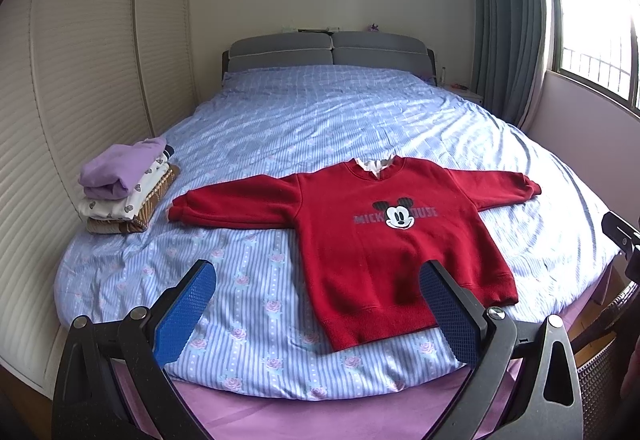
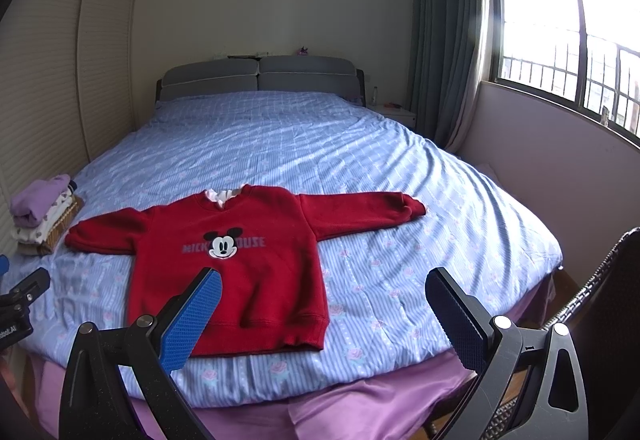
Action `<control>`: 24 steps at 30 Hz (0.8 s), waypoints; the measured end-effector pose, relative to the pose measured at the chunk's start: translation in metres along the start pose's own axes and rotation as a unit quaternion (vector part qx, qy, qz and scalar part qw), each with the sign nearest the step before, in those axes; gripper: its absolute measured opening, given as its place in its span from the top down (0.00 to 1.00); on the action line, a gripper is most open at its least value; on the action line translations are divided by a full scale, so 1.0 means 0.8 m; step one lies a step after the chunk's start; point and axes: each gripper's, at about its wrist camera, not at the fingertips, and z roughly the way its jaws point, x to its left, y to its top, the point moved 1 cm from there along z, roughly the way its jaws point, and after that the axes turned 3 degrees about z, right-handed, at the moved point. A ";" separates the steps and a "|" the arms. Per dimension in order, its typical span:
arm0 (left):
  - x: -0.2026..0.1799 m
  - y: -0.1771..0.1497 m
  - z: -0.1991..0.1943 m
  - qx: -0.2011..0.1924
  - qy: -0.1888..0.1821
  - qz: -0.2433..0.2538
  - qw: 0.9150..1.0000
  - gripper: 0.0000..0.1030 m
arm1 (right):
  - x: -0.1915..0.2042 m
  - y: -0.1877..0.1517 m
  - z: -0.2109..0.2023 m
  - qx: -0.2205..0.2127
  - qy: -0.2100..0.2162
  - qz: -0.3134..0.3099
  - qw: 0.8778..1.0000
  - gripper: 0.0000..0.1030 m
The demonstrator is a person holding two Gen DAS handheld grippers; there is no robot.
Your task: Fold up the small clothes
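The red sweater [image 1: 372, 236] lay flat on the bed [image 1: 320, 119], front side up, with both sleeves spread out to the sides and the hem toward the foot of the bed. The left gripper [image 1: 318, 314] hung above the foot edge with its jaws wide apart and nothing between them. In the left wrist view the sweater's hem sat between the two blue pads [image 1: 182, 314], nearer to the right one, and not touching either.

The right gripper [image 2: 324, 320] was also spread wide and held nothing. In its view the sweater [image 2: 240, 260] lay to the left, and the left pad [image 2: 192, 320] covered a part of the hem.

A stack [image 1: 126, 185] of folded clothes sat near the left sleeve cuff, just apart from it. Only a part of the print's letters could be read, because the face picture covered the middle. The window [image 2: 568, 39] was very bright, so nothing outside could be made out. A dark basket [image 2: 600, 280] at the right edge was cut off.
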 end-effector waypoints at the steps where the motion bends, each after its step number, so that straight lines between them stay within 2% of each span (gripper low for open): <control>1: 0.001 0.000 0.000 -0.001 0.001 -0.001 1.000 0.00 | 0.000 0.000 0.001 0.001 0.001 0.001 1.000 0.00; 24: 0.006 -0.003 0.003 -0.002 0.004 -0.005 1.000 0.00 | 0.003 -0.004 0.004 0.001 0.007 0.004 1.000 0.00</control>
